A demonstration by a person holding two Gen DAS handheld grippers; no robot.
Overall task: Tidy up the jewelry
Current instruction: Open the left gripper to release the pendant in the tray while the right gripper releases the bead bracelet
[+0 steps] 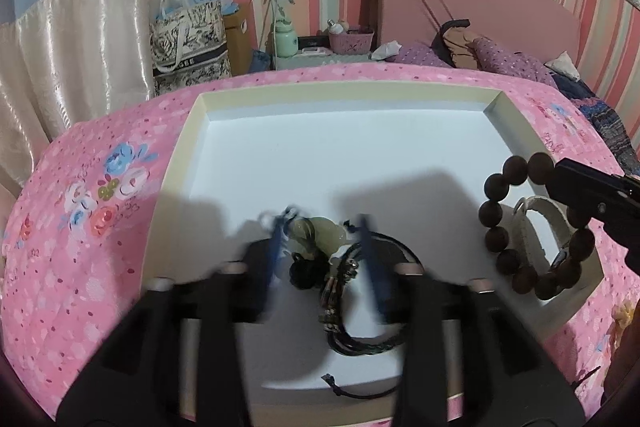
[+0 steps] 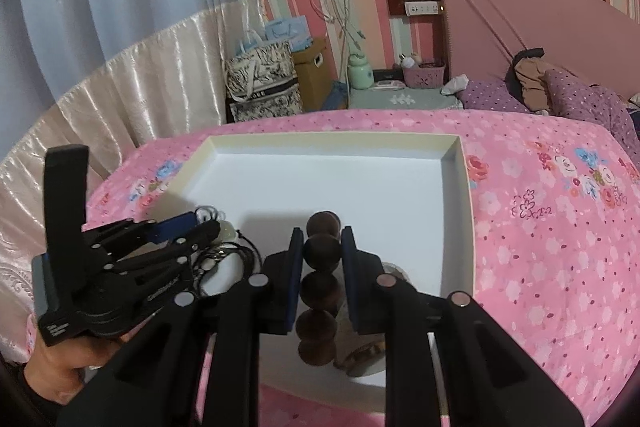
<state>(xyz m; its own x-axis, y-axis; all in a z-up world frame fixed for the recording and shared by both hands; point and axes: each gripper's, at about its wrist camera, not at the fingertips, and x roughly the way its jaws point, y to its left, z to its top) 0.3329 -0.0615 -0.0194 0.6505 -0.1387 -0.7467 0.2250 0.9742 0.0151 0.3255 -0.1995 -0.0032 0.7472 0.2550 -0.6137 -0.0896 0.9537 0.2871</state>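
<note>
On the pink floral bed (image 1: 100, 211) lies a shallow white tray (image 1: 340, 95), and both claws work over its near end. The left claw (image 1: 320, 259) stands with its blue pads apart, straddling a tangle at about six o'clock in the tray: a pale green jade pendant (image 1: 316, 233) lying on a dark braided cord bracelet (image 1: 352, 307). Nothing is pinched between those pads; the pendant and cord rest on the tray floor, so that pile looks set down. The right claw (image 2: 320, 259) is clamped on a dark wooden bead bracelet (image 2: 320, 291), the pads pressing a bead from either side, the loop hanging toward the tray's four o'clock corner. Beneath it sits a white-strapped wristwatch (image 1: 540, 231), just under the beads; whether they touch I cannot tell. A person's hand (image 2: 60, 363) grips the left tool's handle at the lower left of the right-wrist view. By my reading, the step in hand is placing the bead bracelet into the tray beside the other pieces. The next move calls for lowering it to bare tray floor, clear of the watch and well apart from the cord tangle, then parting the pads so the beads settle flat without rolling onto the strap.
</note>
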